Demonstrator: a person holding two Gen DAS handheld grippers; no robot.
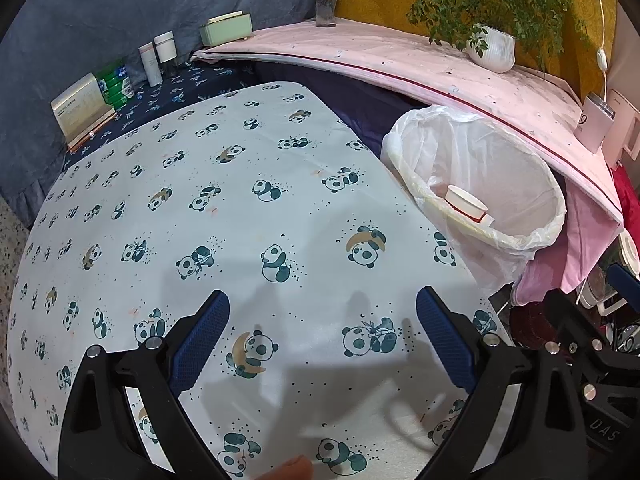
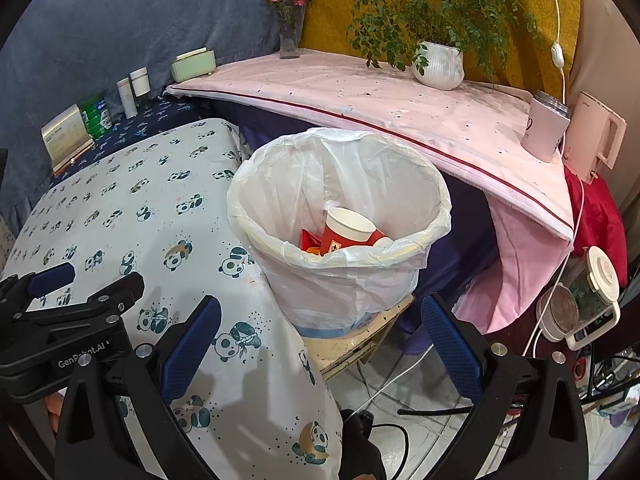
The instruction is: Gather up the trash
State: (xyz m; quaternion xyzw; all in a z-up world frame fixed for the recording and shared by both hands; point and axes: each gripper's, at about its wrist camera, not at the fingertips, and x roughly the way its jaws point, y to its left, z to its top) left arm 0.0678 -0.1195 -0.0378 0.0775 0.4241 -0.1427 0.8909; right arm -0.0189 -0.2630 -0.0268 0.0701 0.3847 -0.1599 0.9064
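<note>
A bin lined with a white plastic bag stands on a small stool beside the panda-print table; it shows in the left wrist view too. Inside lie a red paper cup and an orange-red wrapper; the cup also shows in the left wrist view. My left gripper is open and empty over the table's near part. My right gripper is open and empty, in front of the bin. The left gripper also shows in the right wrist view.
A pink-covered shelf behind the bin holds a potted plant, a flower vase, a pink mug and a kettle. Boxes and bottles stand beyond the table. Cables and jars lie on the floor at right.
</note>
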